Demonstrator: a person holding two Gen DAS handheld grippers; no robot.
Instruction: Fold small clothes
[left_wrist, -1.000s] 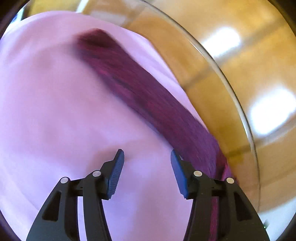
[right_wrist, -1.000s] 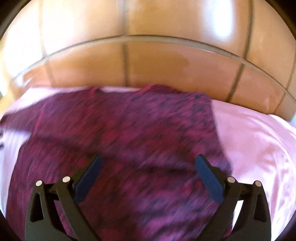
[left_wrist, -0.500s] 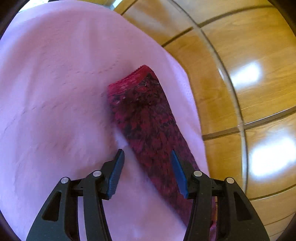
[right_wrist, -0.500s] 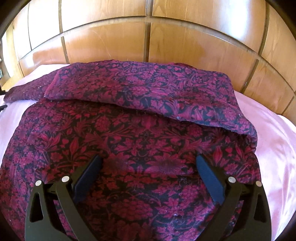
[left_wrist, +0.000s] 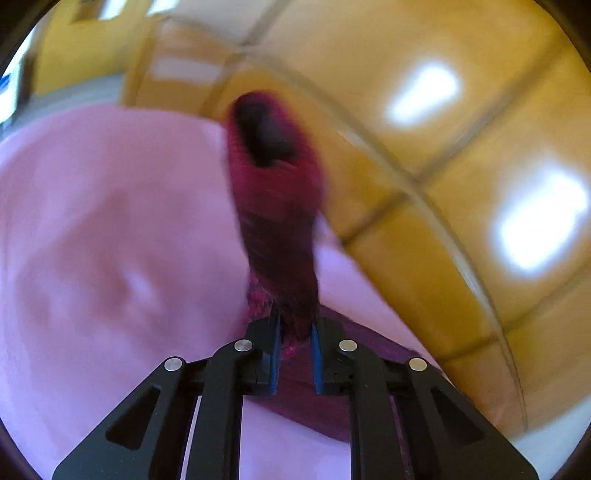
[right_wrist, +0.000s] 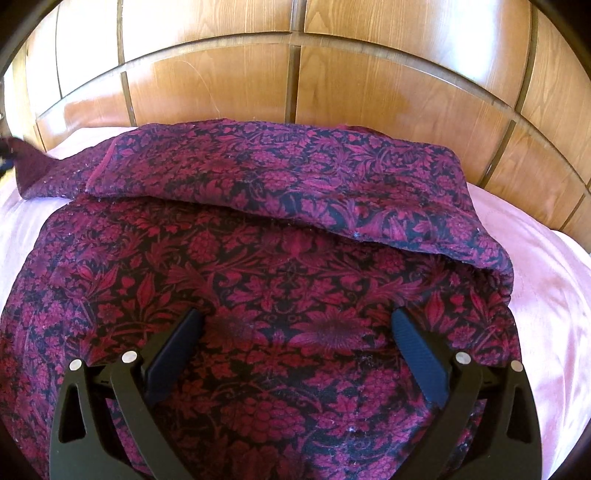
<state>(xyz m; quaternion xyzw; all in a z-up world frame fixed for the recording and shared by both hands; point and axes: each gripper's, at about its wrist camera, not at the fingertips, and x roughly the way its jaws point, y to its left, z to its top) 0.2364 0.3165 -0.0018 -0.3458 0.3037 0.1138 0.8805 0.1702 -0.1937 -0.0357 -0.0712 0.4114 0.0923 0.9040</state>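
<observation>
A dark red floral garment (right_wrist: 280, 280) lies on the pink sheet (right_wrist: 546, 295), its far part folded over toward me. My right gripper (right_wrist: 295, 332) is open just above the garment's middle, holding nothing. In the left wrist view my left gripper (left_wrist: 293, 332) is shut on the garment's sleeve (left_wrist: 277, 206). The sleeve is lifted off the pink sheet (left_wrist: 110, 240), its open cuff pointing away from me. This view is blurred. The sleeve's lifted end also shows at the far left of the right wrist view (right_wrist: 22, 158).
A wooden panelled headboard (right_wrist: 295, 92) rises right behind the garment. It fills the right side of the left wrist view (left_wrist: 461, 184). Pink sheet lies to the left of the sleeve and to the right of the garment.
My left gripper has shut on the sleeve and raised it off the sheet. The right gripper has stayed open over the garment, barely moving.
</observation>
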